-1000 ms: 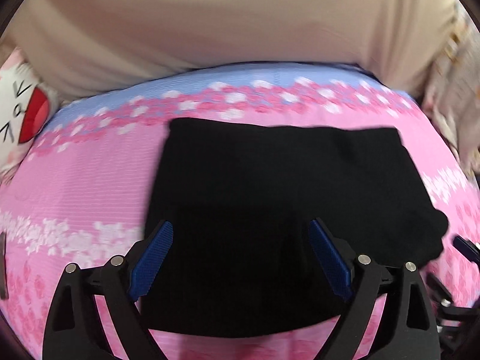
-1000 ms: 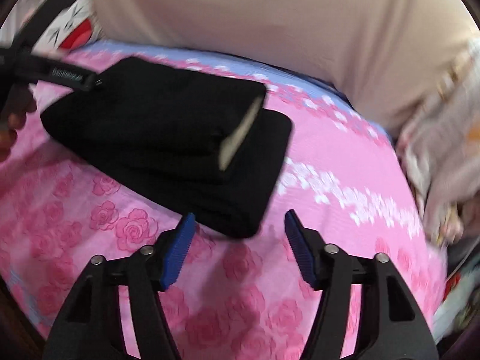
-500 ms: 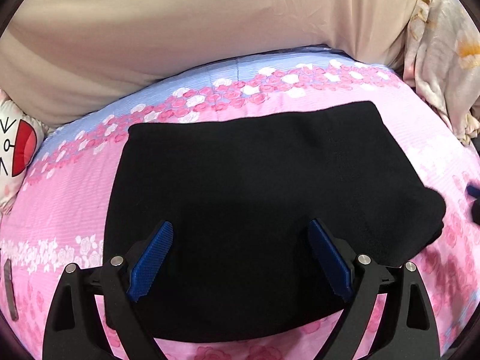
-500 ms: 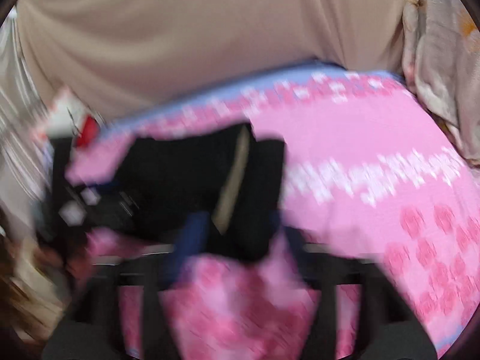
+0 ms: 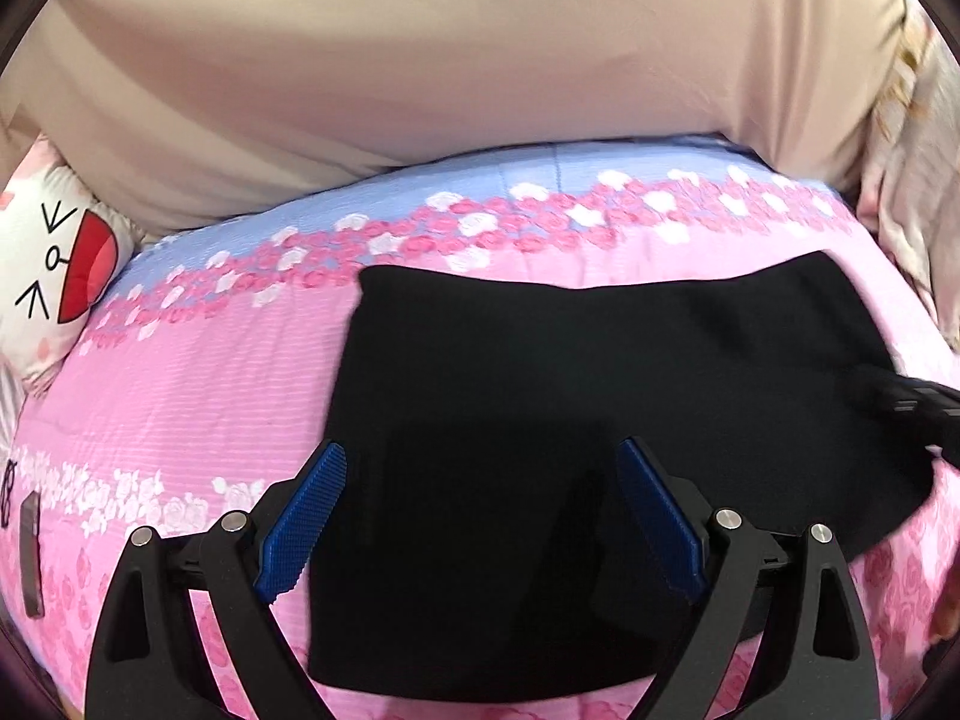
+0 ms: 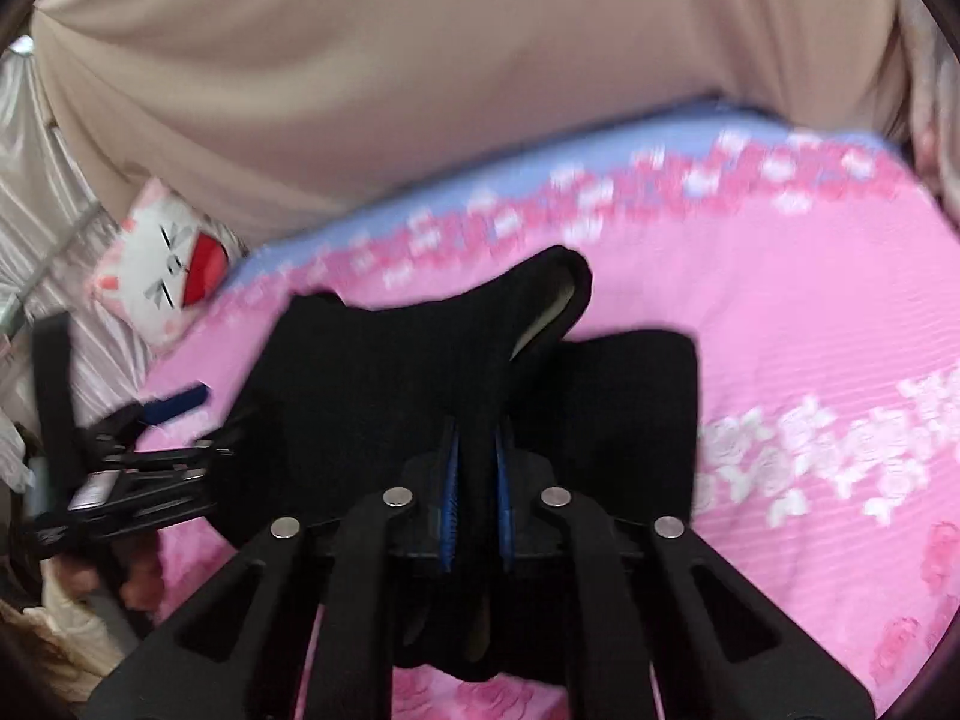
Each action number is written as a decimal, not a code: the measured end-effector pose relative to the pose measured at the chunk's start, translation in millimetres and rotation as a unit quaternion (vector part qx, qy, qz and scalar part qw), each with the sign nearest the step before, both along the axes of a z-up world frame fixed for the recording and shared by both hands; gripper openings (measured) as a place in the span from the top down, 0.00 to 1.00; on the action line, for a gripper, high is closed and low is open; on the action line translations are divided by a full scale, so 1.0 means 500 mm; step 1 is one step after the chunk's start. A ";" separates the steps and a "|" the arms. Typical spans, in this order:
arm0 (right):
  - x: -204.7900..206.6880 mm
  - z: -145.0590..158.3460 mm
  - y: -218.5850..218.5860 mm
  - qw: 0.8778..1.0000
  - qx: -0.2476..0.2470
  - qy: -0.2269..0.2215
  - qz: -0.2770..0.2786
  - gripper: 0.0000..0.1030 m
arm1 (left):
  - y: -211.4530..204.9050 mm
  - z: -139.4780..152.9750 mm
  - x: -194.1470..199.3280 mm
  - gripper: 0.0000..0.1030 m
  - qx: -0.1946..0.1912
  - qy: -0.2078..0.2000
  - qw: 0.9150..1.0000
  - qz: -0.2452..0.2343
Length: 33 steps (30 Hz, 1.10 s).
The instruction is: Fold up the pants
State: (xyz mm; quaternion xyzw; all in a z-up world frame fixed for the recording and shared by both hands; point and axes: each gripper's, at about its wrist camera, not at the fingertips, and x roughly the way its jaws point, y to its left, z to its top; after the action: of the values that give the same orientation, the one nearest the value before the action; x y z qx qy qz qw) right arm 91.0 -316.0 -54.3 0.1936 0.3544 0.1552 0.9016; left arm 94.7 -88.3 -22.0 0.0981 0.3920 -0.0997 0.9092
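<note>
The folded black pants (image 5: 570, 390) lie on the pink rose-print bedsheet (image 5: 180, 390). My left gripper (image 5: 480, 516) hovers open over their near edge, its blue pads apart and clear of the cloth. In the right wrist view, my right gripper (image 6: 477, 438) is closing its jaws on a raised ridge of the black pants (image 6: 372, 372), with cloth pinched between the blue pads. A pale inner lining shows at the lifted fold. The right gripper (image 5: 918, 414) shows at the right edge of the left wrist view, the left gripper (image 6: 150, 432) at the left of the right wrist view.
A white cat-face pillow (image 5: 54, 276) lies at the bed's far left. A beige cloth (image 5: 450, 60) hangs behind the bed. Floral bedding (image 5: 918, 210) is bunched at the right. A small dark object (image 5: 30, 552) lies on the sheet at the left.
My right gripper swung in over the pants and went from open beside them to clamped on a lifted fold. In the left wrist view the pants have slid rightward.
</note>
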 end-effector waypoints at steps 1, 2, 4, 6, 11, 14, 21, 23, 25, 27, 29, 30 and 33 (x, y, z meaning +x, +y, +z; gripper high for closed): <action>0.004 -0.011 -0.010 1.000 -0.008 0.008 -0.010 0.91 | 0.001 -0.004 0.004 0.11 0.000 0.001 1.000 0.002; 0.014 -0.036 -0.017 0.999 -0.028 0.030 -0.020 0.91 | 0.000 -0.017 0.014 0.11 0.005 0.004 1.000 0.003; 0.023 -0.084 -0.037 0.998 -0.006 0.053 -0.028 0.89 | -0.005 -0.045 0.031 0.10 0.018 0.022 1.000 0.006; 0.012 -0.057 -0.048 0.998 0.003 0.052 -0.035 0.85 | 0.003 -0.046 0.029 0.10 0.007 0.026 1.000 0.008; -0.011 0.051 -0.033 0.999 0.000 -0.014 -0.044 0.84 | 0.014 -0.016 0.025 0.10 -0.002 0.002 1.000 0.008; 0.043 0.078 0.057 0.999 -0.009 -0.028 0.028 0.85 | 0.008 -0.036 0.041 0.10 0.007 0.016 1.000 0.013; 0.165 -0.047 -0.003 0.997 0.022 0.068 -0.026 1.00 | 0.004 -0.047 0.050 0.06 0.013 0.014 1.000 -0.005; 0.127 -0.002 0.007 0.999 -0.011 0.031 -0.039 0.94 | 0.005 -0.044 0.049 0.06 0.017 0.007 1.000 -0.005; 0.086 0.023 0.027 1.000 -0.001 0.009 -0.012 0.95 | 0.006 -0.047 0.052 0.06 0.011 0.011 1.000 -0.004; 0.053 0.020 0.029 0.999 -0.030 0.013 -0.024 0.94 | 0.008 -0.045 0.050 0.06 0.007 0.014 1.000 -0.003; 0.001 0.001 0.001 0.998 -0.031 0.028 -0.044 0.93 | 0.014 -0.036 0.037 0.06 0.005 0.013 1.000 -0.009; -0.019 -0.001 -0.011 0.998 -0.022 0.037 -0.054 0.91 | 0.017 -0.033 0.031 0.06 0.006 0.012 1.000 -0.009; -0.079 -0.017 -0.035 0.996 -0.008 0.047 -0.071 0.85 | 0.033 -0.031 0.013 0.06 0.005 0.016 1.000 -0.003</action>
State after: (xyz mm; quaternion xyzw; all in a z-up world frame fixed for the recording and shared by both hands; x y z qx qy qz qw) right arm 51.7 -333.2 -62.8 0.2185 0.3832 0.0790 0.8940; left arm 101.0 -71.6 -37.4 0.1026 0.4066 -0.1021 0.9021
